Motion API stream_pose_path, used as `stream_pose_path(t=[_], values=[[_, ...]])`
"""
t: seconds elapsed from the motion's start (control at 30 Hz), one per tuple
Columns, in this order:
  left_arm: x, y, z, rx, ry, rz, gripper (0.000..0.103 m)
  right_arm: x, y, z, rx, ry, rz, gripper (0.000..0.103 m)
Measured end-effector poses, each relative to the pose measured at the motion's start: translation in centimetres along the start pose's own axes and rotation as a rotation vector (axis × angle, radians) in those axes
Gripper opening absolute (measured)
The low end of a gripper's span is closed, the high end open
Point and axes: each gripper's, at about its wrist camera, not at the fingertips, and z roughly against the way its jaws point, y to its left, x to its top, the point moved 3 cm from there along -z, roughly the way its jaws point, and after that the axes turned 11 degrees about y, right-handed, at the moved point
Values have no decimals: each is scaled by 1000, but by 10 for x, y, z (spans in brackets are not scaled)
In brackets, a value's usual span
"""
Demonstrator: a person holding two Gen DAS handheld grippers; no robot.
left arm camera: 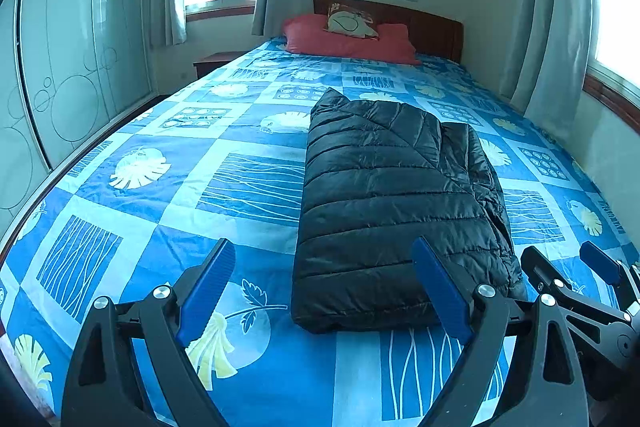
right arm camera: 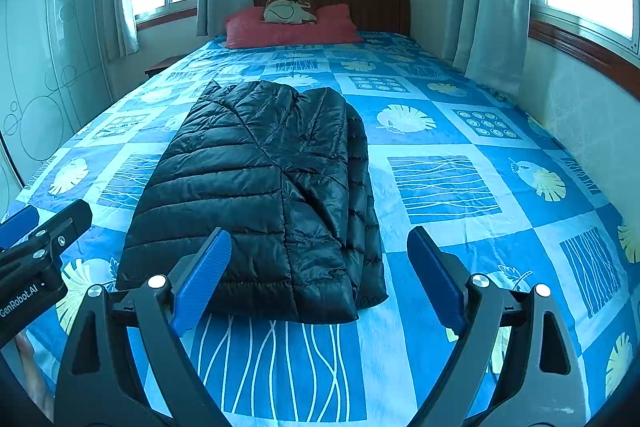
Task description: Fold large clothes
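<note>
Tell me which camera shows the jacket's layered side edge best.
The right wrist view: the black puffer jacket lies centred, its stacked right edge fully visible. The left wrist view shows the jacket too, but a gripper finger overlaps its near corner.

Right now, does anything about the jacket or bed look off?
Mostly tidy. The black puffer jacket is folded lengthwise on the bedspread, but an under layer bulges past its right edge, rumpled. Both tongs are open, holding nothing.
</note>
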Motion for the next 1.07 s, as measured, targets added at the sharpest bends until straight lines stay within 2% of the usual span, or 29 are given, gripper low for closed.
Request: stream_pose_path(t=[0.3,0.5,0.53,0.6,0.77,0.83,1.07], values=[[1,-1,2,23,-12,-15,90,-2,2,3,-3,-1,9,89],[2,0,1,-13,-11,-13,90,-5,-1,0,-4,7,6,89],[1,1,-1,-9,1,-12,90,-5,-2,-1,-3,9,5,89],[-1,2,-4,50,23,-4,90,-6,-3,-3,-1,11,3,89],[-1,3,-3,43,-23,-22,90,-8,-4,-7,-3,18,6,89],[0,6,-5,29,-24,-7,90,-9,-6,-9,-3,21,3,89],[1,15,-18,47,7,11,90,-11,-17,-15,-11,25,-8,89]])
